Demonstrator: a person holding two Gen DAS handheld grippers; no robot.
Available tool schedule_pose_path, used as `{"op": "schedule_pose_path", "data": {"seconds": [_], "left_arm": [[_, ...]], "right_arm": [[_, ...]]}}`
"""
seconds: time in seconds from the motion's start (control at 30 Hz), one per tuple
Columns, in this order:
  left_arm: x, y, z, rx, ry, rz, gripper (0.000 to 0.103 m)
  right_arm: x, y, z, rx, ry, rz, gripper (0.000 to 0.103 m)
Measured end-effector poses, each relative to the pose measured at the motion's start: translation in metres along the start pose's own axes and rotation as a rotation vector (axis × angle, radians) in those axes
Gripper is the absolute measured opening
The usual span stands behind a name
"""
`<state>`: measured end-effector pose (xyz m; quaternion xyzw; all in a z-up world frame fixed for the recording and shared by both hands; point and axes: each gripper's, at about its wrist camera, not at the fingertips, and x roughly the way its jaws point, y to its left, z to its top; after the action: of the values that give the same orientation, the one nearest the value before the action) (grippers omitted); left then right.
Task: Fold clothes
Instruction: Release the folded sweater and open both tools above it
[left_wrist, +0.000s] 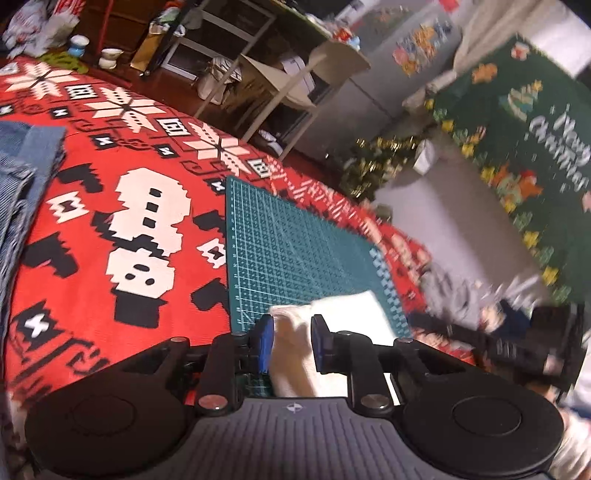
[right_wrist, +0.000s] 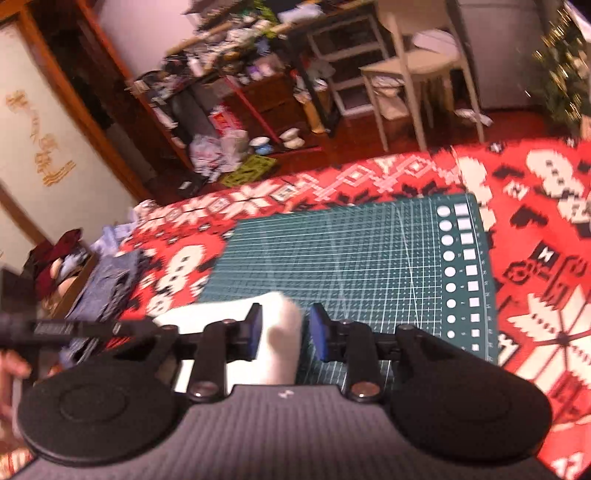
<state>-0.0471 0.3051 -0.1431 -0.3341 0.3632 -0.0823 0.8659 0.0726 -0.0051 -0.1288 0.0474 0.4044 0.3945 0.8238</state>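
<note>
A soft white cloth is shown lying at the near edge of a green gridded cutting mat, which is spread on a red knitted Christmas blanket. A bunched fold of the cloth is seen between the blue-padded fingers of the left gripper; a fold is likewise seen within the right gripper, whose right pad stands apart from it. Whether either fold is firmly pinched cannot be told. Folded denim is seen at the blanket's left. Only the left view shows a green "Merry Christmas" hanging; only the right view shows cluttered wooden shelves.
</note>
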Motion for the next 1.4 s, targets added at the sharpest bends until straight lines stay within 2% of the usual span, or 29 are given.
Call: {"op": "schedule_pose_path", "data": {"seconds": [0.07,0.1,0.2,0.3,0.33,0.4,0.43,0.47,0.63,0.8,1.03,1.1,1.17,1.4], "left_arm": [[-0.011,0.000,-0.003,-0.019,-0.010,-0.017,0.022],[-0.017,-0.003,-0.007,-0.011,-0.009,-0.021,0.024],[-0.035,-0.014,-0.022,0.036,-0.001,-0.037,0.028],[-0.050,-0.028,-0.045,0.084,0.024,-0.072,0.030],[-0.052,-0.031,-0.055,0.083,0.041,-0.094,0.030],[-0.055,-0.035,-0.072,0.071,0.084,-0.145,0.029],[-0.056,-0.037,-0.079,0.072,0.101,-0.160,0.029],[-0.056,-0.039,-0.086,0.073,0.118,-0.174,0.029],[-0.048,-0.039,-0.106,0.063,0.155,-0.176,0.030],[-0.040,-0.034,-0.106,0.028,0.156,-0.217,0.034],[-0.030,-0.027,-0.105,-0.022,0.158,-0.276,0.033],[-0.027,-0.025,-0.105,-0.036,0.159,-0.292,0.030],[-0.024,-0.023,-0.105,-0.051,0.159,-0.309,0.020],[-0.018,-0.015,-0.111,-0.092,0.200,-0.314,0.019]], "right_arm": [[-0.021,0.009,-0.007,-0.062,0.006,-0.008,0.046],[-0.030,0.013,-0.012,-0.087,0.010,-0.012,0.055],[-0.055,0.024,-0.028,-0.151,0.023,-0.014,0.071],[-0.073,0.034,-0.042,-0.194,0.031,-0.042,0.082],[-0.078,0.038,-0.046,-0.208,0.027,-0.074,0.085],[-0.087,0.048,-0.054,-0.246,0.009,-0.157,0.099],[-0.091,0.054,-0.058,-0.272,-0.004,-0.204,0.102],[-0.094,0.058,-0.061,-0.294,-0.022,-0.227,0.102],[-0.100,0.066,-0.071,-0.303,-0.012,-0.198,0.102],[-0.102,0.070,-0.083,-0.323,0.017,-0.166,0.102],[-0.095,0.068,-0.091,-0.284,0.039,-0.115,0.102],[-0.093,0.068,-0.094,-0.292,0.042,-0.103,0.102],[-0.092,0.071,-0.096,-0.308,0.048,-0.095,0.102],[-0.089,0.081,-0.105,-0.363,0.067,-0.066,0.102]]}}
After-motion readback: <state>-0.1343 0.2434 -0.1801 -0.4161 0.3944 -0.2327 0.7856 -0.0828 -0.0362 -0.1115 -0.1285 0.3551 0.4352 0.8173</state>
